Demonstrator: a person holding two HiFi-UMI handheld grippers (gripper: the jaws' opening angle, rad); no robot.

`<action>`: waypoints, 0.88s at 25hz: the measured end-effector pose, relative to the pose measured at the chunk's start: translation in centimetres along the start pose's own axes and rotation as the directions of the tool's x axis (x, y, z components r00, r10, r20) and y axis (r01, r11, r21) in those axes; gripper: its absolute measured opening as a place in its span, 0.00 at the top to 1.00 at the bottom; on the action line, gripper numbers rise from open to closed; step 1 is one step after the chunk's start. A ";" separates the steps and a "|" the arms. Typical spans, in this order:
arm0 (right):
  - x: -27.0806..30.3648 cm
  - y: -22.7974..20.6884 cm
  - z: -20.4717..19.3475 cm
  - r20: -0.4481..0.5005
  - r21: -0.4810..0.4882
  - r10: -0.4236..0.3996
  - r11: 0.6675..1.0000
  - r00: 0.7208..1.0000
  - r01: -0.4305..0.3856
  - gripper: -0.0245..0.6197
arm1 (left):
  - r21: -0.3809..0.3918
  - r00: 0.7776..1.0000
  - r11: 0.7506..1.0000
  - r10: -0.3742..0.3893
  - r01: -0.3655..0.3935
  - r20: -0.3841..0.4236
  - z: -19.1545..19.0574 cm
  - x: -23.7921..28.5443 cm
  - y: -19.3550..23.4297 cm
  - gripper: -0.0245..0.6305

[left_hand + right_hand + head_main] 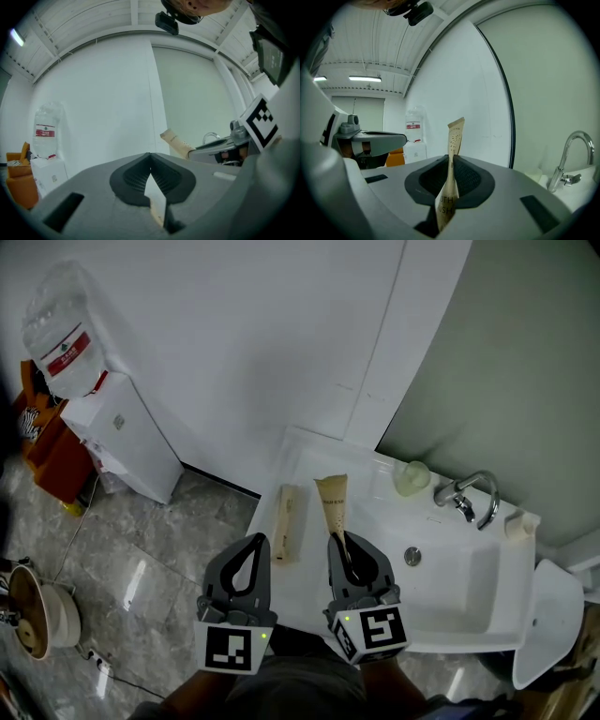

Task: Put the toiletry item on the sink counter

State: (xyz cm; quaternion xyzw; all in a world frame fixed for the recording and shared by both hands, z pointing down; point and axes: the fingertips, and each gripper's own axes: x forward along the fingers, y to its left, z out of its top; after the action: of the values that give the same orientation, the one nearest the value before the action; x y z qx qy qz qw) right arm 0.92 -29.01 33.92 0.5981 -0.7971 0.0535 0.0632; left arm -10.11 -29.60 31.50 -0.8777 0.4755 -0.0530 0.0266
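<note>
Right gripper point(343, 542) is clenched on a kraft toothbrush packet point(332, 498), poised over the sink counter point(305, 460) beside a similar packet point(284, 521) lying there. Left gripper point(258, 542) is closed on nothing. This looks like the placing step; next it needs lowering to bare counter, then release.

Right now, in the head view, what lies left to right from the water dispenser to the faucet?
Water dispenser → loose packet on the counter → gripped packet in the right gripper → pale round item → faucet.
</note>
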 end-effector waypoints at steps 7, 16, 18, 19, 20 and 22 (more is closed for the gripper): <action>3.5 -2.8 -3.3 -0.069 0.050 0.001 0.999 0.998 0.003 0.91 | 0.022 0.998 1.000 0.013 -0.011 -0.064 -2.6 4.2 0.4 0.95; 7.5 -5.1 -10.0 -0.220 0.126 0.001 0.992 0.975 0.027 0.91 | 0.042 0.989 0.999 0.013 -0.007 -0.145 -6.2 8.5 1.1 0.95; 8.1 -5.4 -11.3 -0.249 0.139 0.004 0.990 0.969 0.031 0.91 | 0.046 0.985 0.999 0.000 0.008 -0.172 -7.3 9.1 1.0 0.95; 8.4 -5.4 -11.7 -0.258 0.143 0.008 0.989 0.966 0.030 0.91 | 0.040 0.983 0.999 -0.004 0.012 -0.183 -7.8 9.4 1.0 0.95; 8.7 -5.3 -12.2 -0.267 0.147 0.013 0.989 0.964 0.028 0.91 | 0.028 0.982 1.000 -0.007 0.013 -0.188 -8.2 9.7 1.0 0.95; 9.3 -5.3 -13.3 -0.288 0.154 0.019 0.988 0.957 0.027 0.91 | 0.000 0.980 1.000 -0.018 0.019 -0.197 -9.1 10.2 0.8 0.95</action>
State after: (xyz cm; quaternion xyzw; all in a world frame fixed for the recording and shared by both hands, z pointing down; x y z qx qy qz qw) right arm 3.89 -37.15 48.61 0.5885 -0.7716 0.2022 0.1319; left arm -6.35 -38.55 41.11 -0.8725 0.4677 -0.1403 -0.0203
